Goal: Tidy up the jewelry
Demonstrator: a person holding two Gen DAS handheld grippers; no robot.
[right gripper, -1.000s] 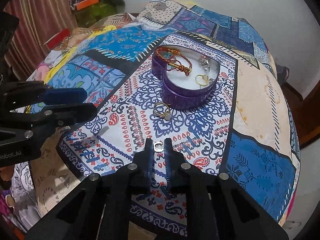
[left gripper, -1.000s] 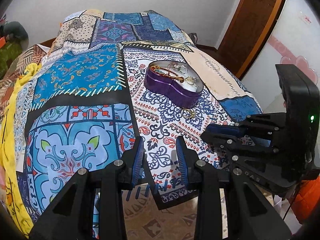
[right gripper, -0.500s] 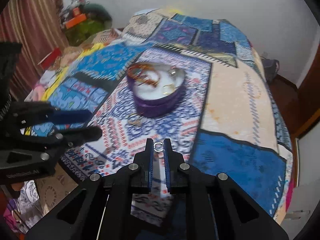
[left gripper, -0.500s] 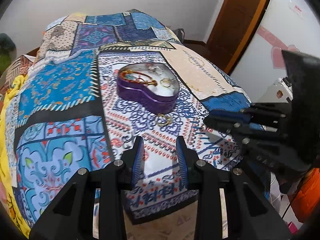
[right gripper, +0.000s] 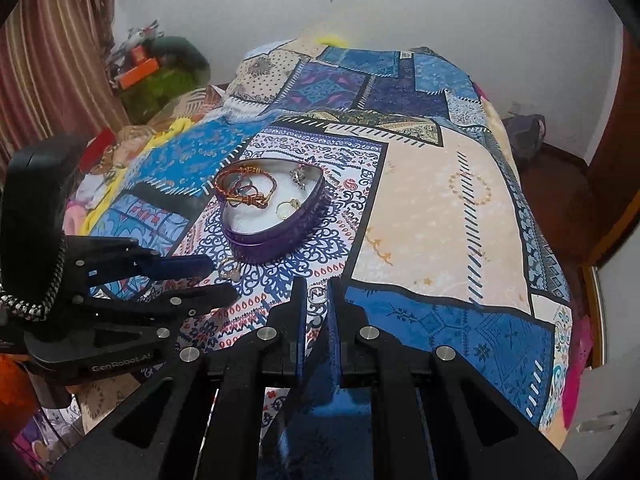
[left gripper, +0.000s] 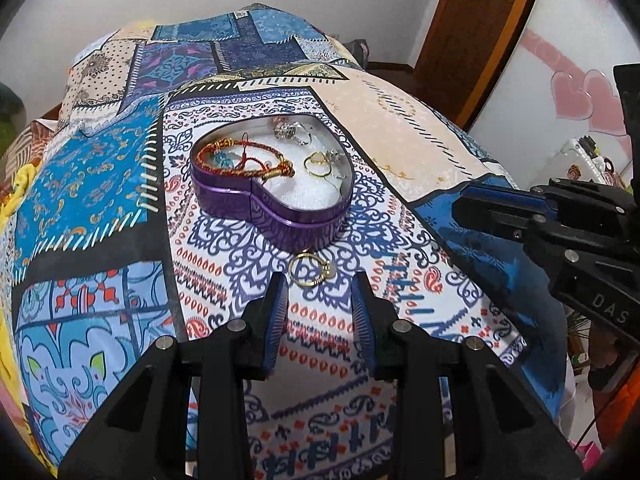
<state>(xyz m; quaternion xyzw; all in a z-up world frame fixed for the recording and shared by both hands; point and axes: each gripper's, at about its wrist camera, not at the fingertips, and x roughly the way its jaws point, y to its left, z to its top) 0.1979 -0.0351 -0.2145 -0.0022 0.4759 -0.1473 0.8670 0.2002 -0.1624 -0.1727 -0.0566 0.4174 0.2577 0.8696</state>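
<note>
A purple heart-shaped tin [left gripper: 276,216] sits on the patterned bedspread and shows in the right wrist view too [right gripper: 276,236]. It holds a red cord bracelet [left gripper: 244,158], a gold ring [left gripper: 318,164] and silver pieces [left gripper: 292,132]. A gold ring [left gripper: 310,270] lies on the cloth just in front of the tin. My left gripper [left gripper: 320,284] is open, its fingertips just short of that ring on either side. My right gripper [right gripper: 316,294] is shut on a small silver ring [right gripper: 317,294], held above the bed to the right of the tin.
The patchwork bedspread [right gripper: 440,208] covers the whole bed. Its front edge [left gripper: 320,440] is close below my left gripper. A wooden door [left gripper: 480,32] stands at the back right. Clutter and a striped curtain [right gripper: 60,60] lie to the left of the bed.
My left gripper has moved forward to the gold ring in front of the tin. My right gripper, still shut on the silver ring, has lifted and drawn back to the right.
</note>
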